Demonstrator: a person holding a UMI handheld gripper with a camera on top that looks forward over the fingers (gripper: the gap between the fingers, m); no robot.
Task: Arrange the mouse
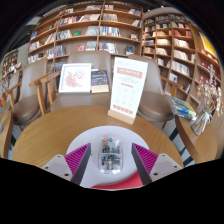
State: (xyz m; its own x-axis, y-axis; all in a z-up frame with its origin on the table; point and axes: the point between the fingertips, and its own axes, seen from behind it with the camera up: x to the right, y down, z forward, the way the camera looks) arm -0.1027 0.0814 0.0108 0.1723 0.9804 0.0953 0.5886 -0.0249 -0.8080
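Note:
A clear, see-through mouse (111,152) rests on a round white mat (142,138) with a red patch at its near side, on a round wooden table (60,128). My gripper (111,166) is open. The mouse stands between the fingers with a gap at each side. The left finger (80,160) and the right finger (141,160) show their magenta pads on either side of the mat.
Beyond the mat, an upright white sign with a red header (127,88) stands on the table, with a framed picture (74,77) and a book (100,80) farther back. Wooden chairs (44,92) ring the table. Bookshelves (90,30) fill the background.

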